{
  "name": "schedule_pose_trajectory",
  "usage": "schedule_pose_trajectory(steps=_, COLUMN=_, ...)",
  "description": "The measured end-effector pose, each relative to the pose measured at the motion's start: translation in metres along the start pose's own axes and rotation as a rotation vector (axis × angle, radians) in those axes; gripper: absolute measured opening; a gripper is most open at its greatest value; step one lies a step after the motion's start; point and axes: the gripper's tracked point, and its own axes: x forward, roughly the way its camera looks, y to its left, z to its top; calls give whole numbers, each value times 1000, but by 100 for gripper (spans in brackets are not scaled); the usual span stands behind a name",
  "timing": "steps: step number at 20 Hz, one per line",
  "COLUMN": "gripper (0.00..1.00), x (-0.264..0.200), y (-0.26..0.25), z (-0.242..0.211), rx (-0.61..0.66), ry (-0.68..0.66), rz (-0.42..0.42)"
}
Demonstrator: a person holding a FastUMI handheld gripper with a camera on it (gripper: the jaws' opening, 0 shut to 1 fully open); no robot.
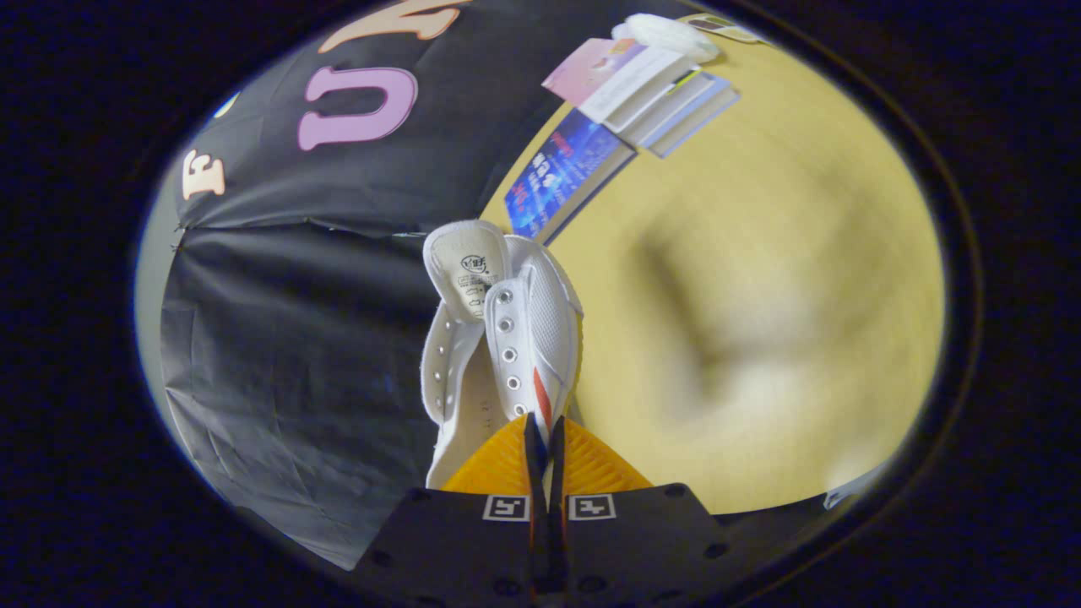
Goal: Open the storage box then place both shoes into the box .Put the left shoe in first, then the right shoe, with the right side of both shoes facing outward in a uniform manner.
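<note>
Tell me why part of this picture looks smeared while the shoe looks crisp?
In the gripper view, the white canvas shoe pinched in the gripper is sharp, its jaws closed on the side wall; the yellow wooden tabletop beyond is smeared with a soft dark blotch, probably motion blur; the fisheye lens bends the stacked books.

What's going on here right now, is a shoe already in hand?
Yes. The gripper is shut on a white canvas shoe, pinching its side panel by the eyelets, and holds it up off the yellow table with the tongue pointing away. Beyond the shoe, a stack of books lies on the table near the booth's black wall. Whether this is the left or right shoe is hard to tell.
</note>
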Motion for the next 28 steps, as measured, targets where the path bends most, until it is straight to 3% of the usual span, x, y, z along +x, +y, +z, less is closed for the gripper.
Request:
schedule_pose_trajectory(steps=6, gripper=2, x=52, y=82, z=-42, rx=-107, ry=96, rz=87)
schedule_pose_trajectory(steps=11, gripper=2, x=97, y=115, z=-95, rx=-158, ry=199, rz=84)
schedule_pose_trajectory(steps=17, gripper=2, x=131, y=114, z=-131, rx=-207, ry=206, rz=-14)
schedule_pose_trajectory(steps=28, gripper=3, x=135, y=69, z=-121, rx=-303, ry=64, rz=-251)
